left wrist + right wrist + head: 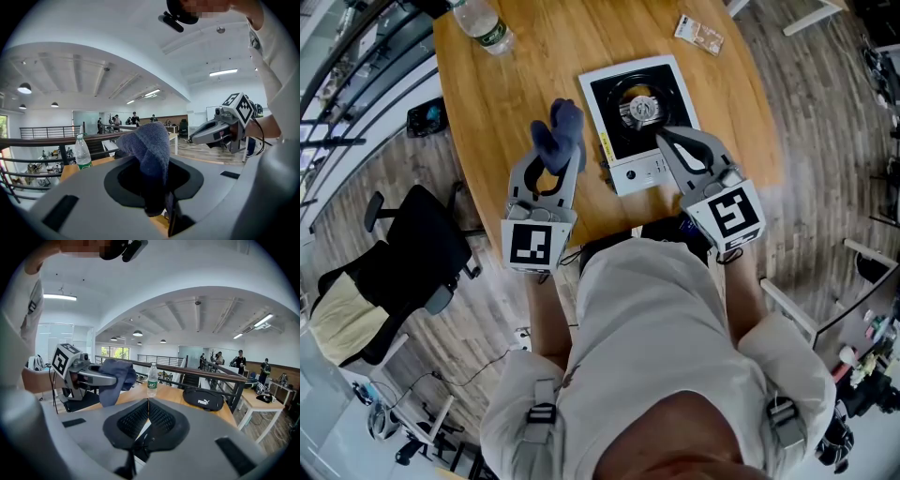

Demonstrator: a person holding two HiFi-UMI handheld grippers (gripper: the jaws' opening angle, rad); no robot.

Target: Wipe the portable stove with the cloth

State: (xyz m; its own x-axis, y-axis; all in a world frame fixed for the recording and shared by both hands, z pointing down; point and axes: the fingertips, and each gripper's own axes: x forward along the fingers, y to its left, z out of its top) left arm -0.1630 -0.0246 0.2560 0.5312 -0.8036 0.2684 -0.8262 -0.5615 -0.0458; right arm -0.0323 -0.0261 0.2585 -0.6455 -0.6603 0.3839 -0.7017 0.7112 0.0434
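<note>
**Holding cloth, stove not yet touched**

Item: cloth (560, 136). Blue-grey, bunched, pinched in the left gripper (551, 172), whose jaws stand part-way closed on a fold. A lobe stands out past the tips and another droops between them. It appears to hang clear of the table (516, 84).

Handling, judged: soft, light and limp. It will drape and bunch rather than hold a shape, so a pinch through the thick middle, as here, should leave a loose pad for wiping.

Item: portable stove (639, 117). White casing, black top and a metal burner at centre. It lies flat on the table, just right of the cloth and apart from it.

Handling, judged: rigid, fairly light and liable to slide under a wipe. The near control panel or an edge is the place to steady it.

Item: right gripper (666, 141). Its jaws are together with nothing between them. The tips sit over the stove's near right part; contact cannot be told.

Also present: water bottle (483, 26) at the far left.
</note>
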